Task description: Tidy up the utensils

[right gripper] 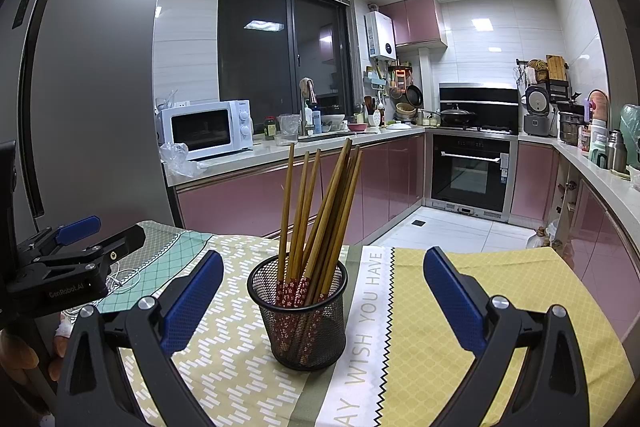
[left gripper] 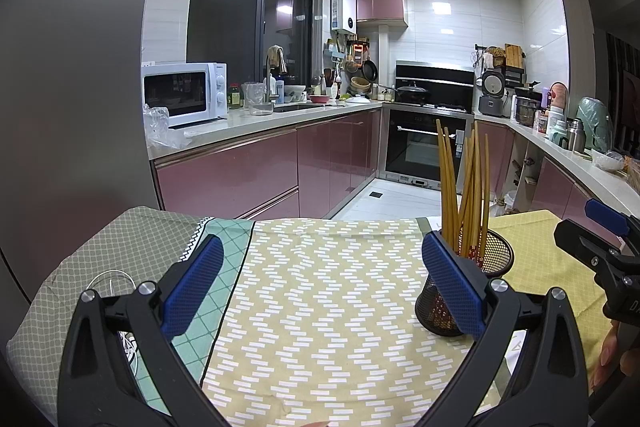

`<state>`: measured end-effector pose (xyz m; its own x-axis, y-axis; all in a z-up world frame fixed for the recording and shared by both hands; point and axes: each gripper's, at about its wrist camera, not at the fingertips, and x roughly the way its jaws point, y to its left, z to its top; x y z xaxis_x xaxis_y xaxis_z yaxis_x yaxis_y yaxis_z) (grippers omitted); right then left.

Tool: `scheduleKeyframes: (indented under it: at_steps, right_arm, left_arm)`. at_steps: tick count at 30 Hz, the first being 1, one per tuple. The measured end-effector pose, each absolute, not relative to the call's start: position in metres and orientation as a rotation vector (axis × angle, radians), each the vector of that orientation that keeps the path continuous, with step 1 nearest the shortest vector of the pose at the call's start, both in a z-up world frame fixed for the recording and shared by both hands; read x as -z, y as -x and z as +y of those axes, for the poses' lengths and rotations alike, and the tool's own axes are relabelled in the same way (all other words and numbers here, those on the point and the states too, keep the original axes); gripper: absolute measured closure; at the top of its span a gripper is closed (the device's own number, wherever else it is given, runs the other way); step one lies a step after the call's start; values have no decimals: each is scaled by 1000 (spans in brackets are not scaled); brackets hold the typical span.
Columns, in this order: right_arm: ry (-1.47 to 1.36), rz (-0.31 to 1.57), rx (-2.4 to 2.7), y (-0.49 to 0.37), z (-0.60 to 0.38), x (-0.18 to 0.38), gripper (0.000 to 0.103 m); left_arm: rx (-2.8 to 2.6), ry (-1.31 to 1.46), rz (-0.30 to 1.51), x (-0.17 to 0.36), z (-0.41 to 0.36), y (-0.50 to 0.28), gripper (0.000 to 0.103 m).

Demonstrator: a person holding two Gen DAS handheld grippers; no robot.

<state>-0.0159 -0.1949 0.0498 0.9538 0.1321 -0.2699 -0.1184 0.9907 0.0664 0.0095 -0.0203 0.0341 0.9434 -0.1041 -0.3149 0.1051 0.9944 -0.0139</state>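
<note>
A black mesh cup [right gripper: 298,315] stands on the patterned tablecloth [right gripper: 436,311], holding several wooden chopsticks [right gripper: 320,211] with red flowered ends pointing down. My right gripper [right gripper: 324,297] is open, its blue pads on either side of the cup and a little short of it. In the left wrist view the same cup [left gripper: 496,259] and chopsticks [left gripper: 464,187] sit behind my left gripper's right pad. My left gripper [left gripper: 322,285] is open over bare cloth with nothing between its fingers. Each gripper also shows at the edge of the other's view.
The table [left gripper: 320,307] ends at its far edge toward the kitchen floor. A white cable [right gripper: 124,281] lies on the cloth at the left. A grey fridge [right gripper: 96,87] stands on the left. Pink cabinets, a microwave [left gripper: 186,95] and an oven are far behind.
</note>
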Motion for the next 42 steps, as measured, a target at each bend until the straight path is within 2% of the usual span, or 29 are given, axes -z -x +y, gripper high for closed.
scheduleKeyframes:
  at_steps: [42]
  right_arm:
    - [-55,275,-118,17,-197,-49,6]
  left_arm:
    - [102,-3,314,-32,-21,-10,5]
